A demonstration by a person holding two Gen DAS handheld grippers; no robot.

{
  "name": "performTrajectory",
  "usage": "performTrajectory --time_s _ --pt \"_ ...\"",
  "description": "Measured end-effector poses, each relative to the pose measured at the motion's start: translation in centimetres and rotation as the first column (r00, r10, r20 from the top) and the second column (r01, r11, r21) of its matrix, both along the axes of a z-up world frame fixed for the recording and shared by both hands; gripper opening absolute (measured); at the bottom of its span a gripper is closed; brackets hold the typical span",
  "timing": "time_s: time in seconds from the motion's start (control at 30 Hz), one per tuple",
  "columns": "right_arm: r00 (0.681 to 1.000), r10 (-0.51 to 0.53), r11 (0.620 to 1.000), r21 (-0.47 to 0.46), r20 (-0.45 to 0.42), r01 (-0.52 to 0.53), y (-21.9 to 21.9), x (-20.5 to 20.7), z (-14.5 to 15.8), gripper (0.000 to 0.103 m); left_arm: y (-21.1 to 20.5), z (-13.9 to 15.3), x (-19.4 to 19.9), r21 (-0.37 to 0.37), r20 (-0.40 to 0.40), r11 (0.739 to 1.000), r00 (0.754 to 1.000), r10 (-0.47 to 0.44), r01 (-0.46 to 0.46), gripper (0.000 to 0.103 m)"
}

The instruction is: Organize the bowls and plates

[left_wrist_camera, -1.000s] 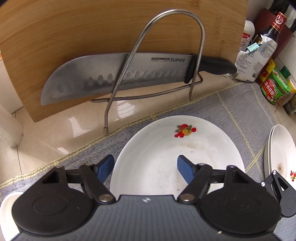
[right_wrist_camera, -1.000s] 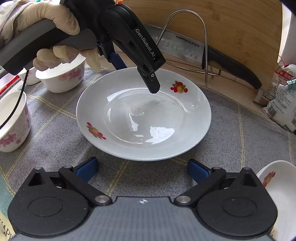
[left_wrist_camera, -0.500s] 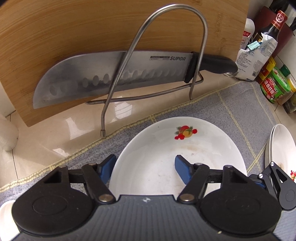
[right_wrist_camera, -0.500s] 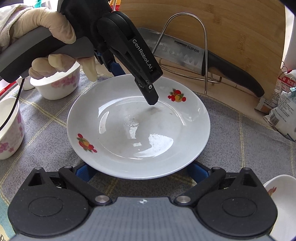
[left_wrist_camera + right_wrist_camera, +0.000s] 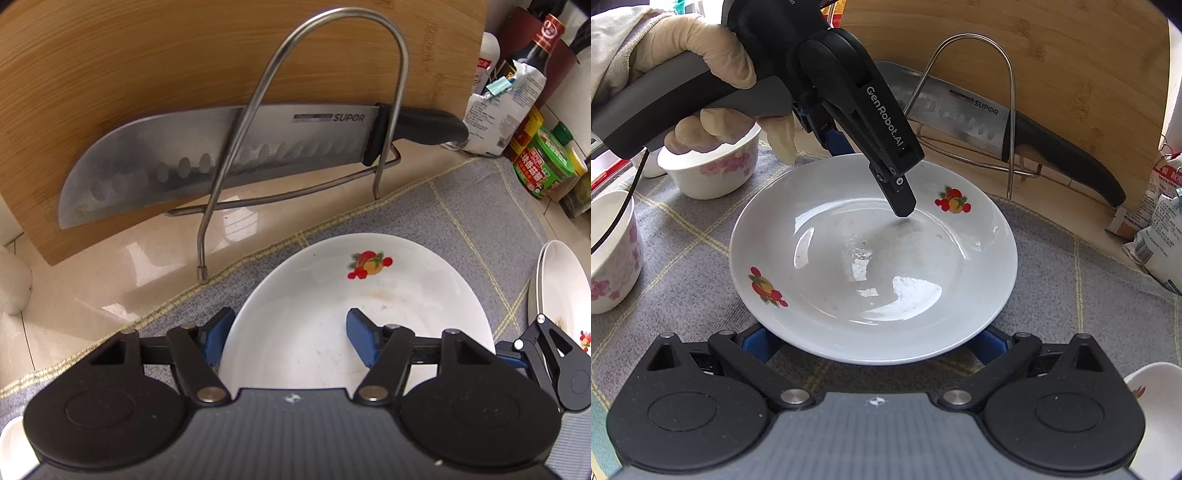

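Readable from my feeds: "SUPOR" on knife (image 5: 236, 155) blade, "GenRobot.AI" on left gripper (image 5: 291, 332) arm. Plate (image 5: 871, 258), white with fruit decals, sits on grey checked cloth (image 5: 1071, 280). My left gripper's jaws apart, straddling far rim, one finger inside, one outside. Right gripper (image 5: 875, 343) wide apart, blue fingers tucked under near rim. Wire rack (image 5: 314, 110) and cutting board (image 5: 147, 66) close behind plate. Floral bowl (image 5: 709, 170) near left edge. Open cloth right of plate.
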State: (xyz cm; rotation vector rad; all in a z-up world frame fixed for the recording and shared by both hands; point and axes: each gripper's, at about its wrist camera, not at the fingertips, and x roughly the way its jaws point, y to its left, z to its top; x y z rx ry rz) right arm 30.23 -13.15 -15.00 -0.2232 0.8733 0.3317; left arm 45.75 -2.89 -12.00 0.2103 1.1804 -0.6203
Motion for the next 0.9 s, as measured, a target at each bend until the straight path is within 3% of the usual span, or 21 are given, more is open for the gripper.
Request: performTrajectory --time_s 0.5,0.9 --pt "1.0 0.003 1.0 -0.005 -0.011 -0.003 -0.3 -0.8 0.2 0.103 1.6 0.1 -1.1 -0.049 -0.083 0.993 0.99 -0.109 0.106 0.066" --pt "1.0 0.025 1.0 0.009 -0.01 -0.025 -0.5 -0.3 0.2 0.103 2.3 -0.3 0.2 -0.134 -0.115 0.988 0.989 -0.098 0.082 0.066"
